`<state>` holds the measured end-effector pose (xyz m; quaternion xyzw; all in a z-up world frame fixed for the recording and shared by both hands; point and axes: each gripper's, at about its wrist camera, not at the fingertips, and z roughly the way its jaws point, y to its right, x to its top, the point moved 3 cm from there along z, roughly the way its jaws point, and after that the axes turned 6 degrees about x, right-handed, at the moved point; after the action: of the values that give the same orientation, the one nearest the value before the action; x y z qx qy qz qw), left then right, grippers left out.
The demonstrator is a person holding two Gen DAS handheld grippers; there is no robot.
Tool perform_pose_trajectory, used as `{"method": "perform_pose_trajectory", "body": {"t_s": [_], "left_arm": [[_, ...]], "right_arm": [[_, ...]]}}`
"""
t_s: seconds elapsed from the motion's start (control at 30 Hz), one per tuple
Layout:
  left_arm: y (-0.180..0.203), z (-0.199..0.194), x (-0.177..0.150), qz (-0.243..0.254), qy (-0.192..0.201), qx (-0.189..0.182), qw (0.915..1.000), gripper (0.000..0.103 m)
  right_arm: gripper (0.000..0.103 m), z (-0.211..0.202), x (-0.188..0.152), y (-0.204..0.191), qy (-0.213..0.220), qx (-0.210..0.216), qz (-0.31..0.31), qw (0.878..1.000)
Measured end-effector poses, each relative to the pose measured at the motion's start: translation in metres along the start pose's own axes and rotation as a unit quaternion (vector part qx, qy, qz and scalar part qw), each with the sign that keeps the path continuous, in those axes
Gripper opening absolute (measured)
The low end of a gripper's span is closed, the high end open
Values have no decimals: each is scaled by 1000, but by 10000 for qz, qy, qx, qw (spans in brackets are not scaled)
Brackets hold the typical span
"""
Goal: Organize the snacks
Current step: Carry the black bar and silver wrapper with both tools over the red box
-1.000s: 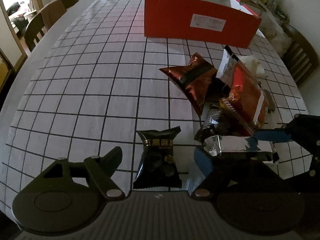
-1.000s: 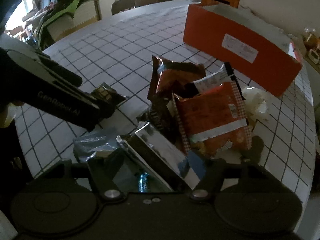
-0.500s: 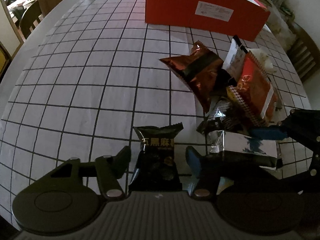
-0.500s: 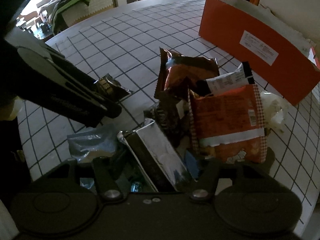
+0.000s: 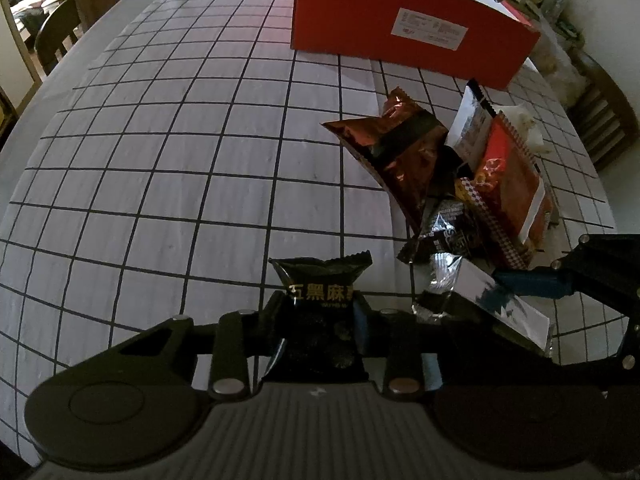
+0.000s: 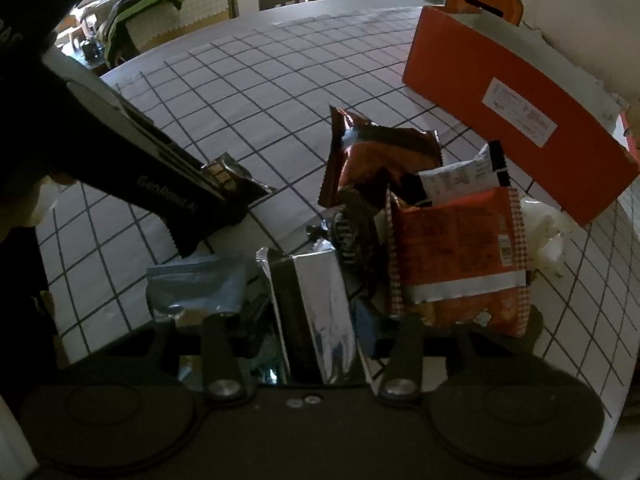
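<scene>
Left gripper (image 5: 320,314) has its fingers clamped on the small black snack packet (image 5: 320,312) at bottom center, on the checked counter (image 5: 160,160). Right gripper (image 6: 310,320) fingers are closing around the silver packet (image 6: 316,300), lower middle of its view, though contact isn't clear. Orange box (image 5: 408,28) sits at the top.

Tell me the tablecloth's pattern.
White tablecloth with a black grid of squares; clearest in the left wrist view.
</scene>
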<state>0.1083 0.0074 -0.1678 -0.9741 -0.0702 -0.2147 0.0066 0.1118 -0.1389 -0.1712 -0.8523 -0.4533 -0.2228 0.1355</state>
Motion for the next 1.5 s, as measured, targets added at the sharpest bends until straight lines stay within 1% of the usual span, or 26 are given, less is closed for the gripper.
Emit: {"method": "perform_pose_trajectory", "body": {"t_s": [0.27,0.43,0.63,0.8,1.07,1.17,1.3,1.5], "left_arm": [[0,-10,0,24,109,-17,9999,31],[2,-18,0,119,214,42,9997,31],[4,-35,1,176,396,24,9991,31],[8,-53,11,257,583,18,9980,31],[21,-81,42,378,990,-57,9944,31],[25,-90,58,437,1143,-83,9924,31],[34,-97,84,527,1322,-89,9898,31],[45,-97,122,612,1461,-43,9874,31]], "right_arm": [[41,-16,1,1,174,-69,206,9996],[41,-29,3,3,313,-151,415,9985],[41,-48,4,5,621,-227,677,9955],[41,-69,11,8,920,-288,877,9915],[41,-101,36,27,1288,-498,1058,9848],[41,-113,48,41,1461,-531,1206,9805],[41,-125,65,62,1634,-700,1234,9763],[41,-131,90,98,1731,-947,1270,9721]]}}
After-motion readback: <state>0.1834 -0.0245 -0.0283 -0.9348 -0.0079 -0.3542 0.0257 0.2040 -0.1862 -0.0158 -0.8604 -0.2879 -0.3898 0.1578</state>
